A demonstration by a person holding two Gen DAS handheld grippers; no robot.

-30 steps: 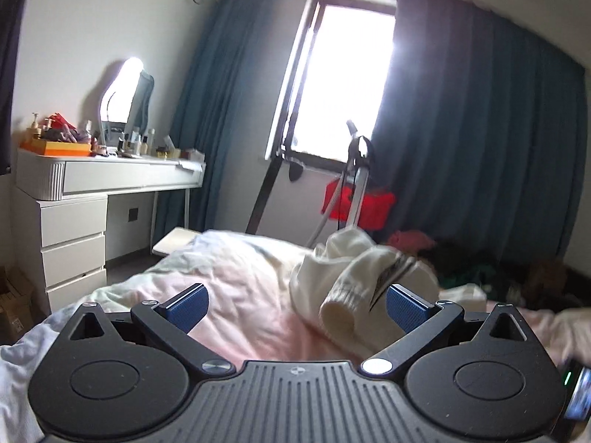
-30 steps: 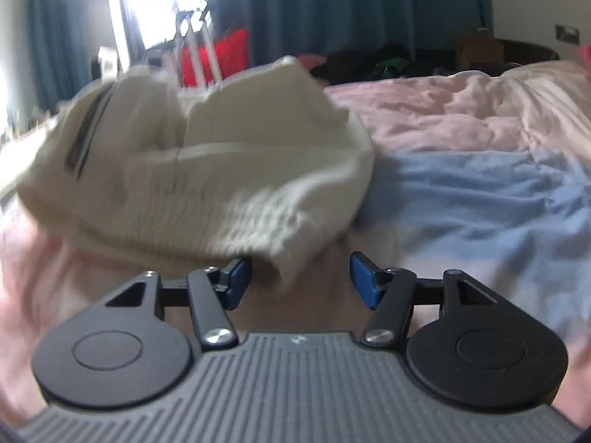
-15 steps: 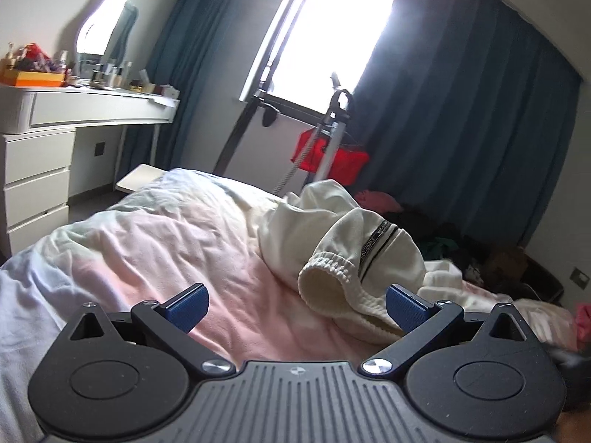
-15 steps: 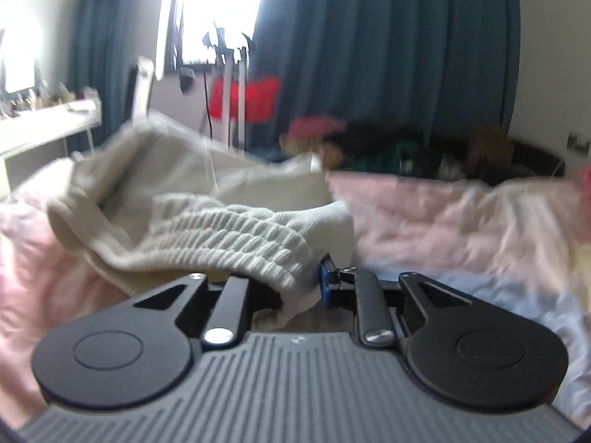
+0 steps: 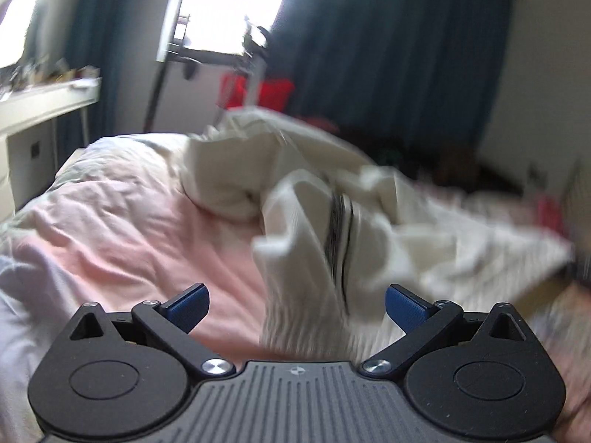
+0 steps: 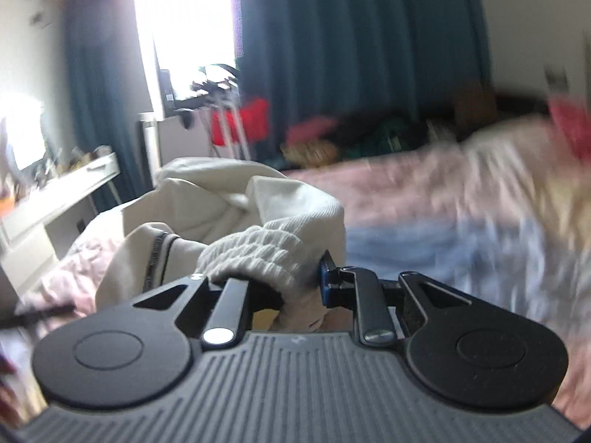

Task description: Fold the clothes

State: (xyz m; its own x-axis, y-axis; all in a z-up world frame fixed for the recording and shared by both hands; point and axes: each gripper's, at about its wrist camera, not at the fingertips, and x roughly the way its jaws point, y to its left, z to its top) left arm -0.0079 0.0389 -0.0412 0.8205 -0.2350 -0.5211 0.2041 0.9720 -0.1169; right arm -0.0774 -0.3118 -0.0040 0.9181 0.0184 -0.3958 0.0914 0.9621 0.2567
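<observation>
A cream sweatshirt [image 5: 317, 199] with a dark stripe on its sleeve lies bunched on the pink duvet [image 5: 122, 229]. My left gripper [image 5: 295, 304] is open, and a ribbed sleeve hangs down between its blue pads, blurred. My right gripper [image 6: 280, 280] is shut on the sweatshirt's ribbed hem [image 6: 258, 254] and holds it raised above the bed; the rest of the sweatshirt [image 6: 207, 199] trails to the left.
A white dressing table [image 5: 40, 103] stands at the left of the bed. Dark blue curtains [image 5: 388, 55] and a bright window are behind. A red item on a stand [image 5: 258, 88] sits by the window. Dark clothes [image 6: 369, 136] are piled at the bed's far side.
My right gripper has shut on the ribbed hem and lifted it. The sweatshirt has been pulled up and spread to the right. My left gripper has moved closer to the sleeve, still open.
</observation>
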